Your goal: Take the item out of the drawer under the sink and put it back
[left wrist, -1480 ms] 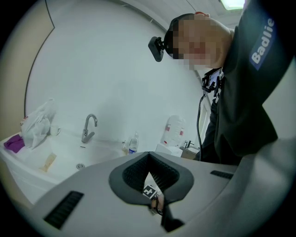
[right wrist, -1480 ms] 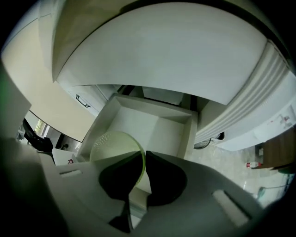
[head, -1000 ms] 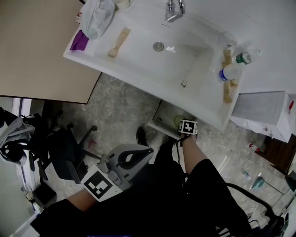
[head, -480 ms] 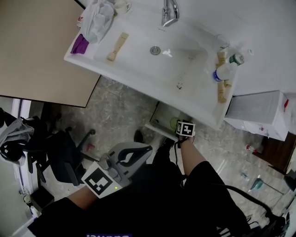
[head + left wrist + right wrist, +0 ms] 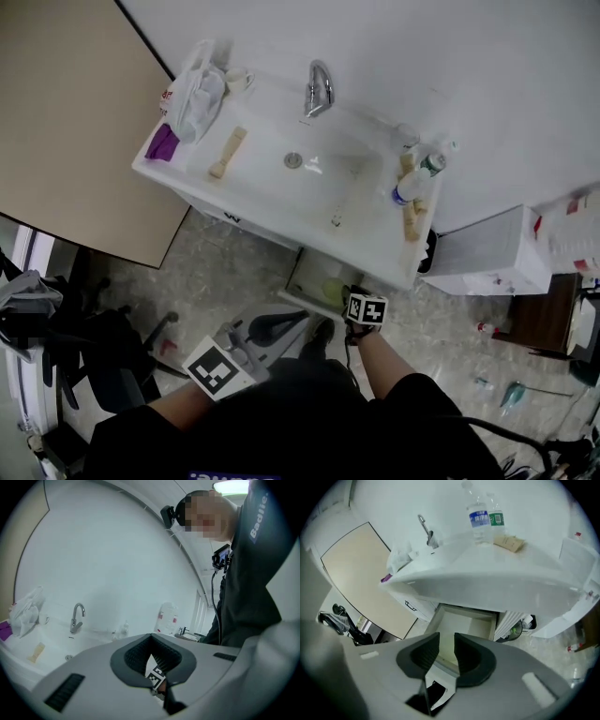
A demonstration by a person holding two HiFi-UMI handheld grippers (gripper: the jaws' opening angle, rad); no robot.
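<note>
The drawer [image 5: 302, 279] under the white sink [image 5: 251, 190] stands pulled out, with a pale green item [image 5: 334, 291] lying in it. My right gripper [image 5: 349, 294] hovers just over the drawer's front, marker cube toward me. In the right gripper view it [image 5: 446, 637] looks down into the drawer [image 5: 464, 620]. Its jaws have just opened wide and then eased in a little, and nothing is between them. My left gripper [image 5: 302, 318] is held level, left of the drawer. Its jaws [image 5: 151, 637] meet at the tips, holding nothing.
Two water bottles [image 5: 414, 178] and wooden brushes sit on the sink's right rim. A plastic bag [image 5: 192, 94], a purple cloth [image 5: 161, 142] and the faucet [image 5: 319, 89] are there too. A tan panel [image 5: 75, 122] is at left, an office chair [image 5: 103, 347] below it, and a white cabinet [image 5: 478, 253] at right.
The right gripper has lifted away from the drawer, leaving the green item inside. The left gripper rose a little. The head view pulled back, so the sink looks smaller.
</note>
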